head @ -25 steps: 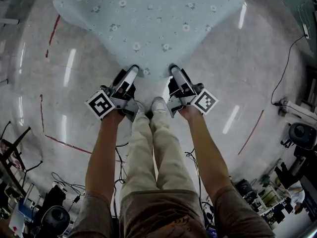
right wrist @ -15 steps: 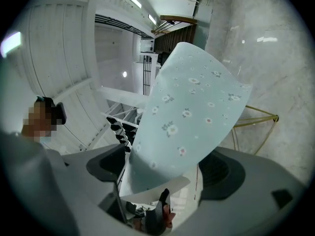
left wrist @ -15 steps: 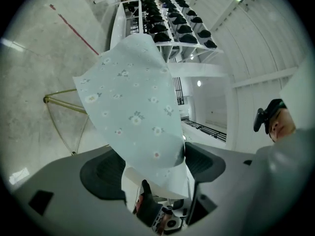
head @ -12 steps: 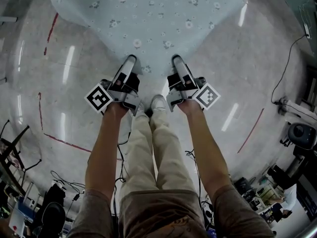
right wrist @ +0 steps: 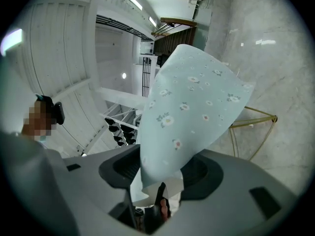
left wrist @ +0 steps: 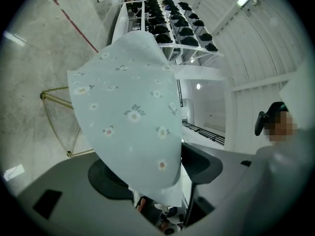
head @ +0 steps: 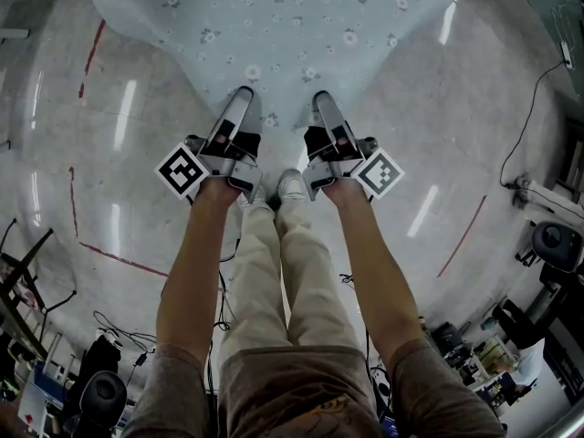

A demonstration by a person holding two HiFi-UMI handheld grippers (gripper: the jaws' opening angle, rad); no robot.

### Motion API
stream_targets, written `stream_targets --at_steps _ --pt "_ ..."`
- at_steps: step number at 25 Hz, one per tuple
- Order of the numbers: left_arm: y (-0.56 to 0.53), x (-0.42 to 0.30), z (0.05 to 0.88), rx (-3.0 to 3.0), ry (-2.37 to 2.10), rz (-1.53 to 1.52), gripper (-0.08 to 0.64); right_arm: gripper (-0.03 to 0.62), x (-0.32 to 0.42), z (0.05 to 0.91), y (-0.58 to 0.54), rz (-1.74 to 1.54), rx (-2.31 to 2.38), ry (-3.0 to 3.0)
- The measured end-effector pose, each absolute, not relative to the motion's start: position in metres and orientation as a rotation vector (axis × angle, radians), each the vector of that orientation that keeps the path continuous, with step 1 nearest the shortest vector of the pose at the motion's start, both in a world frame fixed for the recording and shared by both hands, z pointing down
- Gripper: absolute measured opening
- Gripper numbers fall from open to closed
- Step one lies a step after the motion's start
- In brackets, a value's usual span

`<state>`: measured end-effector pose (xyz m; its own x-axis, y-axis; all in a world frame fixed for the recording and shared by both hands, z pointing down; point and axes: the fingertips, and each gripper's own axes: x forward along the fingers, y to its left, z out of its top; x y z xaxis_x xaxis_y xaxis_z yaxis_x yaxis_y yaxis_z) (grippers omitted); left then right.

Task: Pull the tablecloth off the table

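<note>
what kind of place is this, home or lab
Probably a lab or workshop hall, not a home: a bare polished floor with red tape lines, gear along the edges, and racks of black items.

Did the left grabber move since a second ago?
Yes. The left gripper slid forward, away from the shoes, toward the tablecloth; its jaws are closing with cloth between them.
</note>
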<state>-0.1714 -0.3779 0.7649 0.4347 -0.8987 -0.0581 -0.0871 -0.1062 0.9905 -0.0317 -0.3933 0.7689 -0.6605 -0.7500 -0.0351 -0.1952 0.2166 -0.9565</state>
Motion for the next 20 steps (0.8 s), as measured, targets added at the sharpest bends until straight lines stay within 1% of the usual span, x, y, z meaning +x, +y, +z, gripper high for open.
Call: stream_targets --at_steps 3,8,10,12,14,20 --pt "-0.374 -0.17 0.76 1.511 -0.899 -0.871 0.276 0.191 -0.031 0.766 -0.391 -1.455 -0.902 1.997" --pt "-0.373 -0.169 0.749 1.5 -0.909 -0.858 0.14 0.112 -0.032 0.756 -0.39 -1.457 -0.921 2.035" --pt "-0.372 -0.168 0.741 1.504 -0.92 -0.846 0.078 0.07 -0.033 0.748 -0.387 -1.454 -0.929 2.051" --pt "-0.371 -0.168 0.737 1.51 -0.931 -0.821 0.033 0.016 -0.035 0.742 -0.385 -1.45 -0.944 2.063" --pt "-0.372 -0.167 0.733 1.515 -0.94 -0.789 0.021 0.009 -0.035 0.739 -0.385 -1.46 -0.974 2.065" --pt "-0.366 -0.163 0.708 1.533 -0.973 -0.709 0.02 0.008 -0.034 0.716 -0.379 -1.473 -1.042 2.117"
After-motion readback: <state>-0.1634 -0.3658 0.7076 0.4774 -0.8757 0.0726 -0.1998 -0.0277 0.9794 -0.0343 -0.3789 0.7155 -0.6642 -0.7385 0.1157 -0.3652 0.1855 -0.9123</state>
